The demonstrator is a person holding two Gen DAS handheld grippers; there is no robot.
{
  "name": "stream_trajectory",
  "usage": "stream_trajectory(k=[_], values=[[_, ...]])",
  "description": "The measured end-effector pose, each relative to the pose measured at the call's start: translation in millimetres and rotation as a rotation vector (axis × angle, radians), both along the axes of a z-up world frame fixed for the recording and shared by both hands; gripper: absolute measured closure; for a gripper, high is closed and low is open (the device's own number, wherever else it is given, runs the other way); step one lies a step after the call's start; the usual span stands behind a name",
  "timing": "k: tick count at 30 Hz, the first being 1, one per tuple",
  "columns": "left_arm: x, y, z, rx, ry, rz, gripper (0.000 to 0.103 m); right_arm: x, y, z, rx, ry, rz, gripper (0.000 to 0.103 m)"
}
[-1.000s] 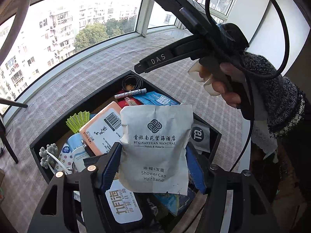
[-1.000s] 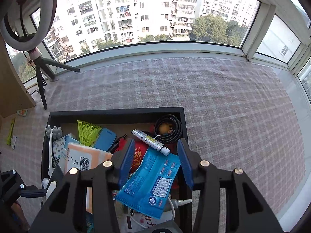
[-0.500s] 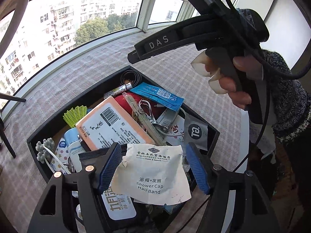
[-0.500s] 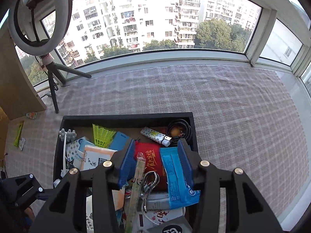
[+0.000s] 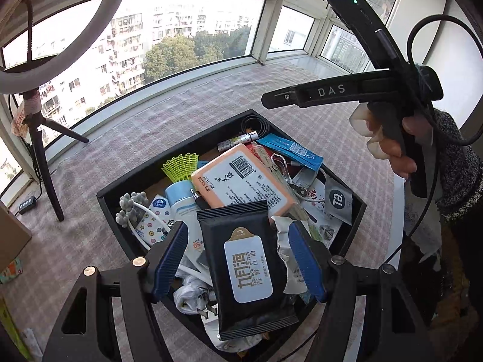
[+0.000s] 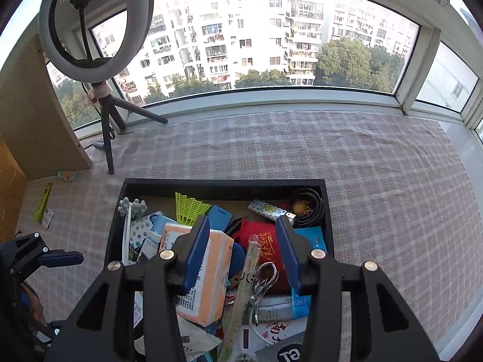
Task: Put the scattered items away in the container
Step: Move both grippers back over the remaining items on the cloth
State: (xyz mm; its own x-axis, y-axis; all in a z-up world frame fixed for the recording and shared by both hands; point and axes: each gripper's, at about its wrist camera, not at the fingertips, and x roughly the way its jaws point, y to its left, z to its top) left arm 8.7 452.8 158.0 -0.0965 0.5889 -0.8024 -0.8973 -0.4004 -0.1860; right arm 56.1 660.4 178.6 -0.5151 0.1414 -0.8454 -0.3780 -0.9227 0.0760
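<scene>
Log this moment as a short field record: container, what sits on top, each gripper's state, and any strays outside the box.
container: black box on the checked cloth, heaped
top items: black wipes pack, orange tissue pack
left gripper: open, above the wipes pack, holding nothing
right gripper: open, empty, over the box
strays: green packet on the floor at left

A black open-topped container (image 5: 145, 178) sits on the checked surface, heaped with clutter: a black wet-wipe pack (image 5: 246, 267) lies flat on top at its near end, beside an orange tissue pack (image 5: 241, 179) tilted mid-pile
</scene>
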Motion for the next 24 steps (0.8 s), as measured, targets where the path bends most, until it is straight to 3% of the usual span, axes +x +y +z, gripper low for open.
stream_trajectory(k=[7,13,18,24], values=[[-44,-102,-16,-0.052,0.017,0.197,0.036,-35,-70,3,-0.019,0.007,0.155,0.058],[-101,-213,-38,-0.107,-0.018,0.474,0.036,-86,-160,1,-0.021,0.001,0.378,0.058],[-137,-307,-52,-0.145,-0.013,0.694,0.037,-135,-240,-12,-0.053,-0.014,0.564,0.058],[-177,-388,-68,-0.217,-0.045,0.829,0.037,-178,-348,-46,-0.093,-0.06,0.749,0.058]])
